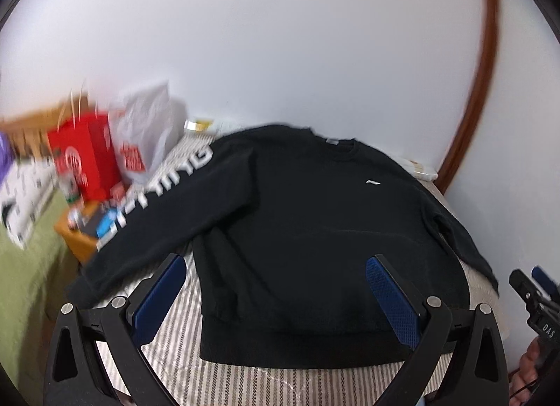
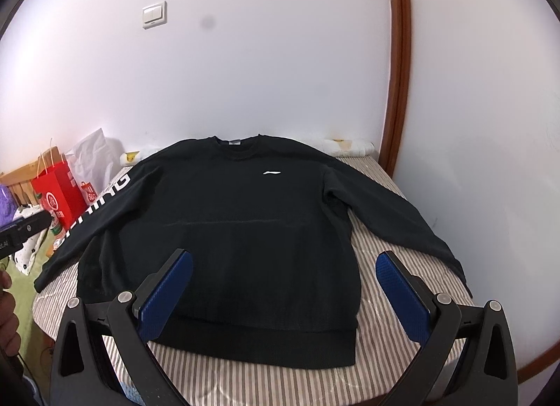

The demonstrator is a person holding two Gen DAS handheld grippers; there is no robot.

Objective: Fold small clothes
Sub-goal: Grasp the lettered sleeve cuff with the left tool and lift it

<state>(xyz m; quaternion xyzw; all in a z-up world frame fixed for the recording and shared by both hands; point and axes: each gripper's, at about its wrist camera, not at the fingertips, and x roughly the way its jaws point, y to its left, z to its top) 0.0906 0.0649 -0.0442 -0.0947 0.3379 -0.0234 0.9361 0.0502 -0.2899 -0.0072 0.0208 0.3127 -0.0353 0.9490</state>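
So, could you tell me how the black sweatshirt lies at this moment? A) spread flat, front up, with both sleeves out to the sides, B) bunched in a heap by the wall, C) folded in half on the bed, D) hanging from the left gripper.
A: the black sweatshirt lies flat on the striped bed cover, chest logo up, sleeves spread, and both grippers are open and hold nothing.

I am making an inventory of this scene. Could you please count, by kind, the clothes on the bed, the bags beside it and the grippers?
Black sweatshirt, spread flat on the striped bed cover: 1
Red paper bag: 1
White plastic bag: 1
Grippers, both open and holding nothing: 2, left gripper and right gripper
Total: 5
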